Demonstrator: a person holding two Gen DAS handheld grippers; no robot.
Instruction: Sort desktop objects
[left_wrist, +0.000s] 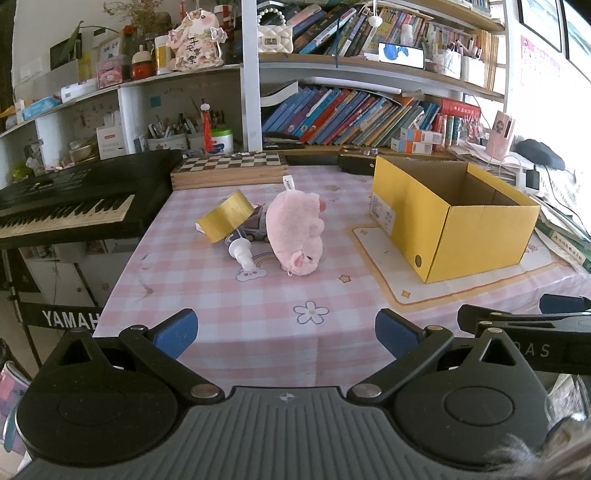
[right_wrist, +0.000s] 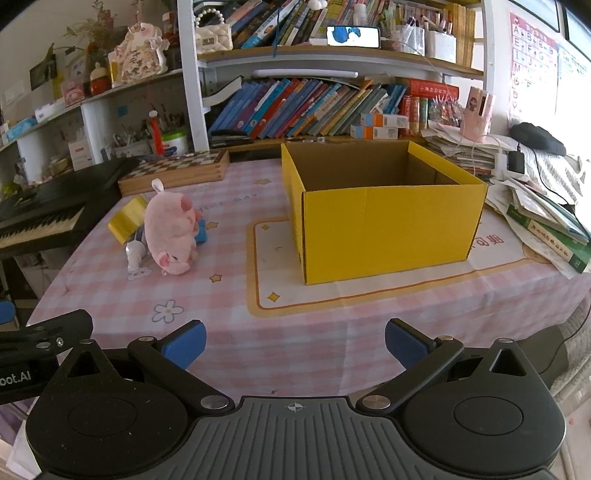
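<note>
On the worktop (left_wrist: 258, 339), covered by a pink checked cloth with flower and star prints, a pink plush pig (left_wrist: 297, 232) lies touching a yellow tape roll (left_wrist: 226, 216), a white-capped tube (left_wrist: 240, 251) and a small toy car (left_wrist: 256, 225). Open yellow box (right_wrist: 384, 229) sits on a white mat (right_wrist: 280, 280), well apart to the right. Left tool (left_wrist: 286, 332) and right tool (right_wrist: 295, 339) both spread wide, holding nothing, near the front edge. Keyboard (left_wrist: 62, 210) left, chessboard (left_wrist: 229, 166) and crowded bookshelves (left_wrist: 351, 114) behind.

Bright daylight floods in from the blown-out right side; fisheye bending curves the edges.
</note>
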